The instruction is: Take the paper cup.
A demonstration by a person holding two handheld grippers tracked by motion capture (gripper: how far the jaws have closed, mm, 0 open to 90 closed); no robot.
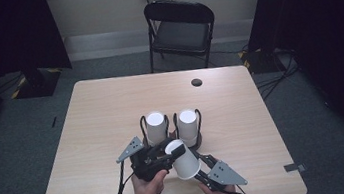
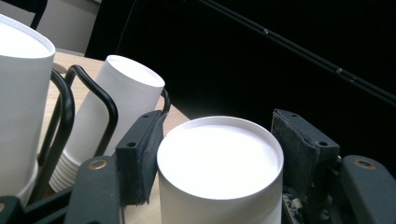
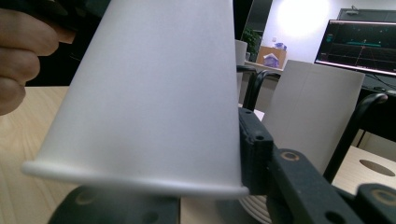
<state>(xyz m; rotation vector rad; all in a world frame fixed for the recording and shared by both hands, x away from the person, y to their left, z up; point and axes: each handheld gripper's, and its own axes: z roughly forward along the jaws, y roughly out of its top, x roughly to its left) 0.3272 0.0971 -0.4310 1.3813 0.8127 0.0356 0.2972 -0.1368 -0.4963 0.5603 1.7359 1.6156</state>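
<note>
White paper cup point(image 1: 184, 158) sat upside down between both grippers; the left gripper point(image 1: 167, 153) clenched its narrow base, the right gripper point(image 1: 197, 172) gripped near its rim; two cup stacks point(image 1: 156, 127) stood just beyond.

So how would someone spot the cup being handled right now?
On the wooden table, near its front edge, two cup stacks sit in black wire holders. Just before them is a white paper cup, the one tilted, upside down, between both hand-held grippers.

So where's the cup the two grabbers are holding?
In the high view the upside-down paper cup is near the table's front edge, held between the left gripper and the right gripper, just in front of the two cup stacks.
</note>
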